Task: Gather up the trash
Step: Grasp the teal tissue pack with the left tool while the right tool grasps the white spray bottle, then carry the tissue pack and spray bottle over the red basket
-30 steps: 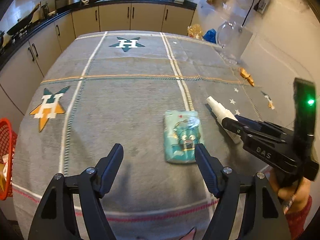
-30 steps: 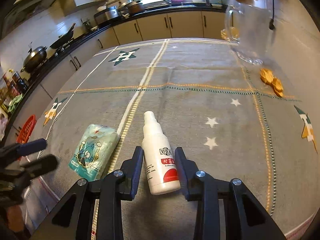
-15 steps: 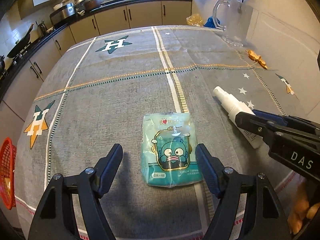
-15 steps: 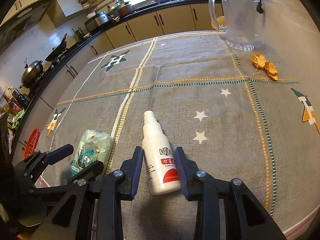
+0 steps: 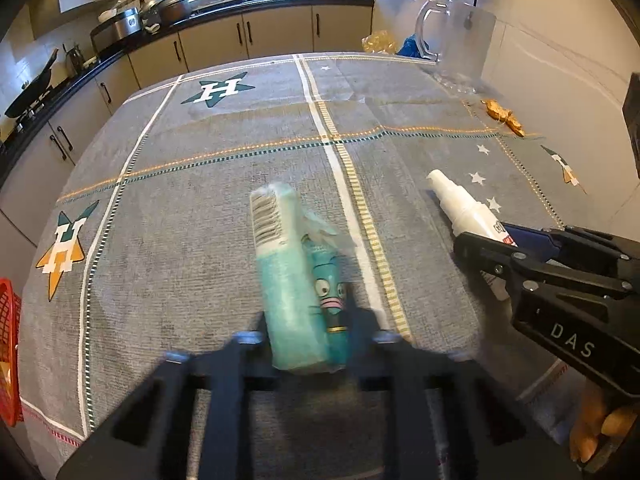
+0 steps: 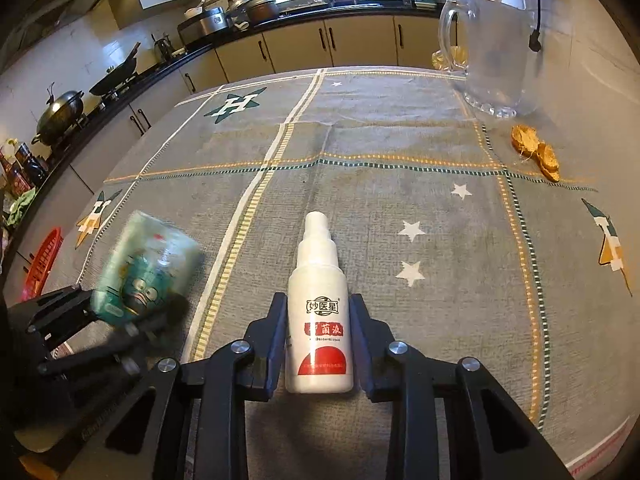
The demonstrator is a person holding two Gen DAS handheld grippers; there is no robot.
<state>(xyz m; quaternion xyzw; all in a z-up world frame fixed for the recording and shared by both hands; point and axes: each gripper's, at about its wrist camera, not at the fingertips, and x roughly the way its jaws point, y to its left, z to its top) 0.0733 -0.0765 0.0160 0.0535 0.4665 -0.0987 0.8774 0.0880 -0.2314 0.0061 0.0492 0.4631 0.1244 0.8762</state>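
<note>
Looking along the left gripper (image 5: 306,340) first: jaws just snapped in and now pinching the teal tissue pack (image 5: 298,280), folded up on edge between the blurred fingers, its lower end clamped and its barcode end pointing away over the grey tablecloth (image 5: 192,216). To its right, lying on the cloth, a white spray bottle (image 5: 460,206) with the right gripper (image 5: 490,246) reaching around its lower half. Far left, at table's edge, part of a red basket (image 5: 8,344). Switching to the right wrist view: right gripper (image 6: 318,340) straddling the spray bottle (image 6: 320,308), jaws just closing slightly, pads close against both sides yet contact too fine to confirm; bottle flat on the cloth, nozzle pointing away. Tissue pack (image 6: 144,268) blurred at left in the left gripper (image 6: 132,312). Judged step: grasping both items. Next, probably: firming the right grip, lifting both clear, carrying them toward the red basket (image 6: 42,260), keeping the soft pack from slipping.
</note>
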